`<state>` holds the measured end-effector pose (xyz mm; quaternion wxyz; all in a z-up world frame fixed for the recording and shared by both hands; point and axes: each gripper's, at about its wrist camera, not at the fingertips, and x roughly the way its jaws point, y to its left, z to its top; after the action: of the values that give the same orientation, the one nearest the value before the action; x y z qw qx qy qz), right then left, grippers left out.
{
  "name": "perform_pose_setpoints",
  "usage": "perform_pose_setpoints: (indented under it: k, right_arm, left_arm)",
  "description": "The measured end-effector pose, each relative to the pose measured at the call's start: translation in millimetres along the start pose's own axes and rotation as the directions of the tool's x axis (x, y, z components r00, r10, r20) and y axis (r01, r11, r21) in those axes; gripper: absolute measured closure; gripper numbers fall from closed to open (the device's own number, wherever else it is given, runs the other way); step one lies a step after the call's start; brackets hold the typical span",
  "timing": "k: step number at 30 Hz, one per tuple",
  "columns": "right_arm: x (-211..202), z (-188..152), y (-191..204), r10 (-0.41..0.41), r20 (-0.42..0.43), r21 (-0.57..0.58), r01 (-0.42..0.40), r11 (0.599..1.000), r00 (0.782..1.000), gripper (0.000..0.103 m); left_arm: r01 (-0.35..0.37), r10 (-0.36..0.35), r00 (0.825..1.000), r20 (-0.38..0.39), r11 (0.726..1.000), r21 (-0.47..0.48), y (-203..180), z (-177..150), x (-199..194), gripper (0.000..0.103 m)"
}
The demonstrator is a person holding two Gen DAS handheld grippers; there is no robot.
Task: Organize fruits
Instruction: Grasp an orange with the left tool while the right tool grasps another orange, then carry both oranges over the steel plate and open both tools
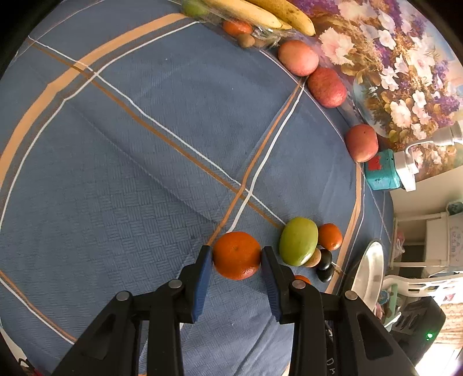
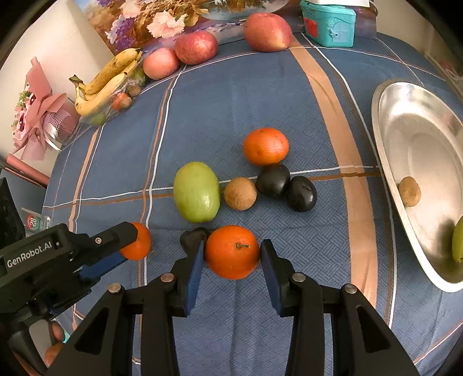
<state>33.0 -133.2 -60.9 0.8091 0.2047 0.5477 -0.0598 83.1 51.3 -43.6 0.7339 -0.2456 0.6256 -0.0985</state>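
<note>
My left gripper [image 1: 236, 254] has its blue pads against both sides of an orange [image 1: 236, 255] on the blue cloth; it also shows in the right wrist view [image 2: 115, 245] with that orange [image 2: 138, 242]. My right gripper [image 2: 231, 253] straddles another orange [image 2: 232, 251]; the left pad touches it, a small gap shows at the right pad. Beyond lie a green mango [image 2: 196, 192], a brown fruit [image 2: 240, 193], two black plums [image 2: 285, 186] and a third orange [image 2: 265, 146]. A metal tray [image 2: 405, 121] at right holds a brown fruit [image 2: 409, 191] and a green fruit [image 2: 458, 240].
Three red apples [image 2: 196, 47] line the far edge beside bananas [image 2: 107, 81] on a clear dish. A teal toy house [image 2: 328, 26] stands at the back, a pink bouquet [image 2: 37, 115] at the left. A small dark fruit [image 2: 192, 238] sits by my right gripper's left finger.
</note>
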Motion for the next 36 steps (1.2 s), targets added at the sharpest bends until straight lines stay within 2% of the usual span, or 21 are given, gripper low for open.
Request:
perform_pose_setpoints:
  k: [8, 19, 25, 28, 32, 36]
  right_arm:
    - [-5, 1, -3, 0.005, 0.007, 0.005, -0.005, 1.000, 1.000, 0.063]
    - [-33, 5, -5, 0.011, 0.072, 0.016, -0.012, 1.000, 0.997, 0.063]
    - [-49, 10, -18, -0.044, 0.110, 0.029, 0.041, 0.999, 0.993, 0.063]
    - [-57, 14, -37, -0.088, 0.123, 0.066, 0.081, 0.995, 0.988, 0.063]
    - [-72, 16, -74, -0.172, 0.149, 0.141, 0.151, 0.978, 0.974, 0.063]
    - [-82, 17, -112, -0.270, 0.159, 0.211, 0.235, 0.949, 0.950, 0.063]
  left_arm:
    - [-0.004, 0.004, 1.000, 0.026, 1.000, -0.007, 2, 2, -8, 0.066]
    - [0.000, 0.000, 0.999, 0.043, 1.000, 0.010, -13, 0, -9, 0.066]
    - [-0.014, 0.011, 0.998, 0.058, 0.998, 0.055, -32, -7, -7, 0.066]
    - [-0.026, 0.019, 0.998, 0.068, 0.995, 0.096, -45, -13, -6, 0.066]
    - [-0.045, 0.033, 0.997, 0.076, 0.985, 0.167, -67, -24, -1, 0.066]
    - [-0.069, 0.047, 0.995, 0.085, 0.958, 0.280, -102, -41, 7, 0.066]
